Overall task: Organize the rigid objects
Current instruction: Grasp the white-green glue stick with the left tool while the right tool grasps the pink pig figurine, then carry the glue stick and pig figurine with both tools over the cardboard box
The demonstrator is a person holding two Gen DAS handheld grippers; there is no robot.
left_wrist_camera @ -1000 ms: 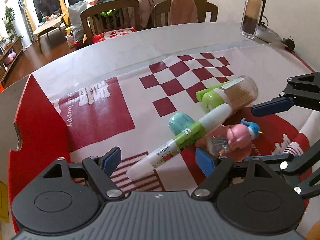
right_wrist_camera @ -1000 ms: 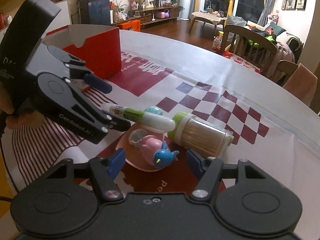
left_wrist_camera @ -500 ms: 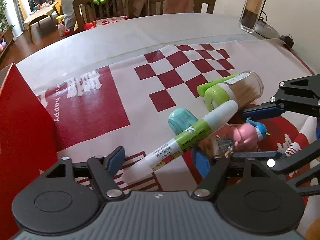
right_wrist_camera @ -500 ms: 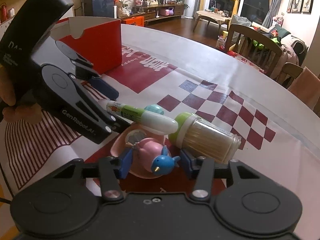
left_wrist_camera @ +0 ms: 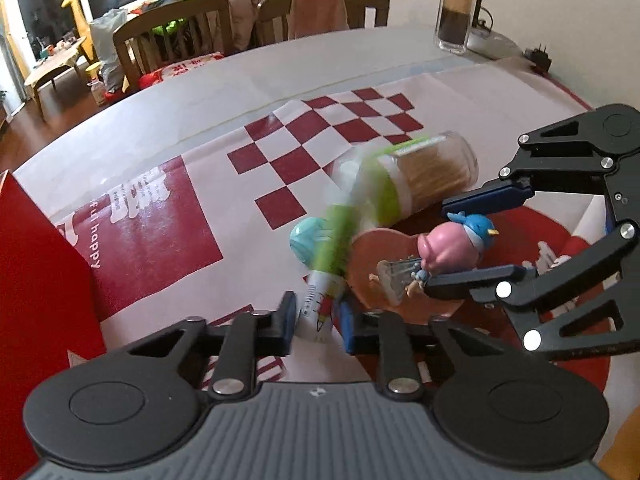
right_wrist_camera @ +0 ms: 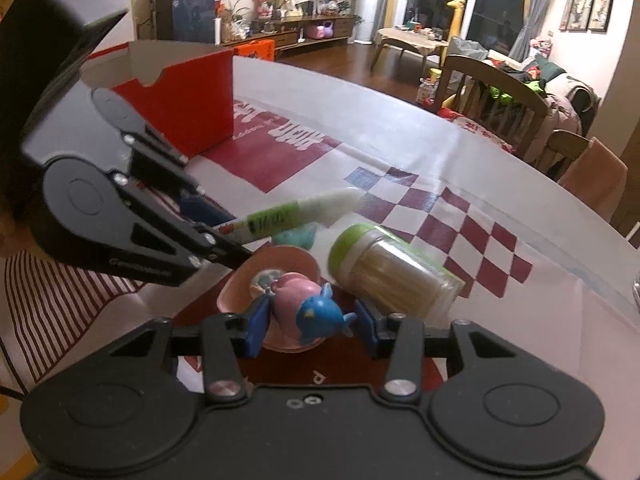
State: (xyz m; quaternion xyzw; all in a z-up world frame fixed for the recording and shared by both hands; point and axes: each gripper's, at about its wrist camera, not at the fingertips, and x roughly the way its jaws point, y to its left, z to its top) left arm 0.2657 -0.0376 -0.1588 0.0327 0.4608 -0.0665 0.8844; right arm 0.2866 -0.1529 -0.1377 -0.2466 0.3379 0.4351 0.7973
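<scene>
My left gripper [left_wrist_camera: 317, 324] is shut on the near end of a white and green tube [left_wrist_camera: 336, 248], which tilts up and away from it; the tube [right_wrist_camera: 296, 212] also shows in the right wrist view. My right gripper [right_wrist_camera: 308, 326] has its blue pads on either side of a pink toy with a blue bird head [right_wrist_camera: 308, 306], seemingly gripping it. The toy [left_wrist_camera: 456, 248] sits over a pink dish [left_wrist_camera: 380, 260]. A toothpick jar with a green lid [left_wrist_camera: 420, 176] lies on its side beside them. A teal piece [left_wrist_camera: 308, 236] lies under the tube.
A red open box [right_wrist_camera: 188, 100] stands at the table's left [left_wrist_camera: 36, 272]. A tall glass [left_wrist_camera: 454, 4] and a lamp base stand at the far right. Chairs line the table's far edge. A red and white printed sheet [left_wrist_camera: 160, 216] covers the table.
My left gripper has closed on the tube and lifted its far end off the jar. My right gripper has closed in around the pink toy.
</scene>
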